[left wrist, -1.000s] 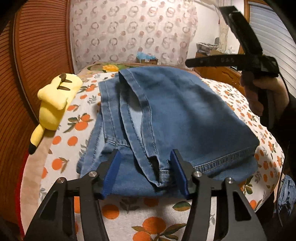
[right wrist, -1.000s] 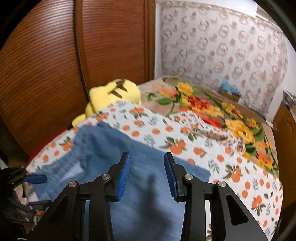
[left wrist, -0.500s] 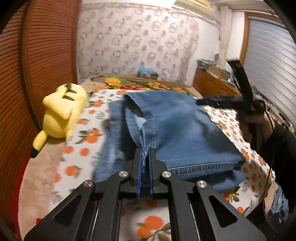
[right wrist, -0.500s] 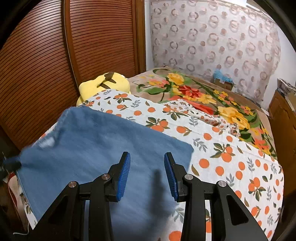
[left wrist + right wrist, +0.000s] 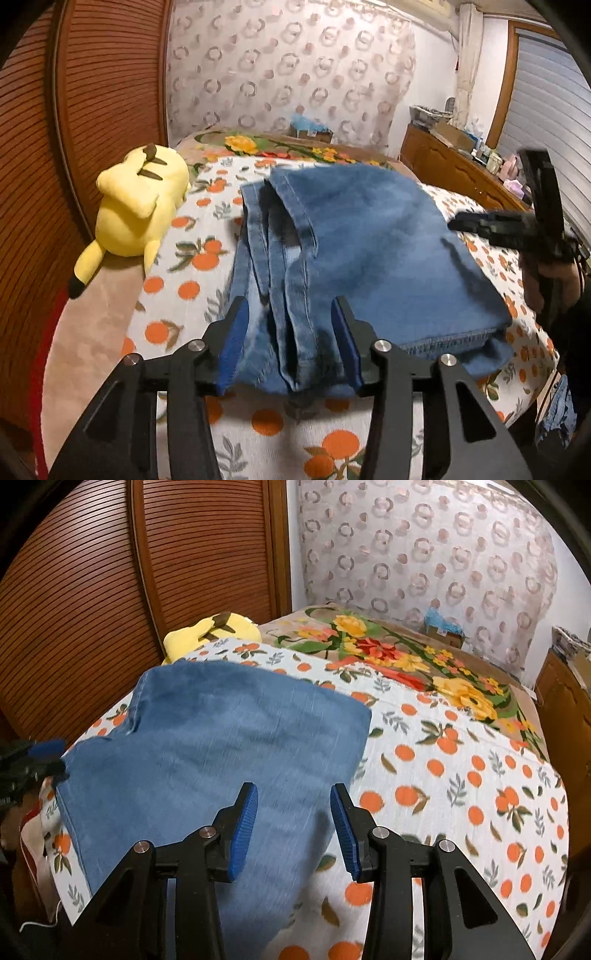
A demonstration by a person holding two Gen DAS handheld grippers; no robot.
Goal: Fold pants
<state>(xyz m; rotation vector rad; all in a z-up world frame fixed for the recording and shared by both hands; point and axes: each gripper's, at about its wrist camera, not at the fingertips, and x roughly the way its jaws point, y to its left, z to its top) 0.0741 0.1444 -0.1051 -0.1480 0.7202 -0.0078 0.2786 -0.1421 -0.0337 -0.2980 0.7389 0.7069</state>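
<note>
Folded blue denim pants [image 5: 369, 251] lie flat on the orange-print bedspread [image 5: 461, 775], near its front edge, w/ a yellow plush toy [image 5: 136, 206] by the left edge. Left gripper [image 5: 290, 343] jaws are opening, pads apart either side of the pants' layered seam edge, not pressing. Right gripper [image 5: 293, 829] is also opening, over the pants' near corner, nothing gripped.

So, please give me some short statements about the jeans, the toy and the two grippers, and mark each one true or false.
1. The blue jeans lie folded on the orange-print bed cover. True.
2. The yellow plush toy lies on top of the jeans. False: it lies beside them, near the wooden door.
3. The left gripper is clamped shut on the denim. False: its jaws are opening, with denim edges between them.
4. The right gripper holds no cloth. True.
5. The jeans are black. False: blue.
</note>
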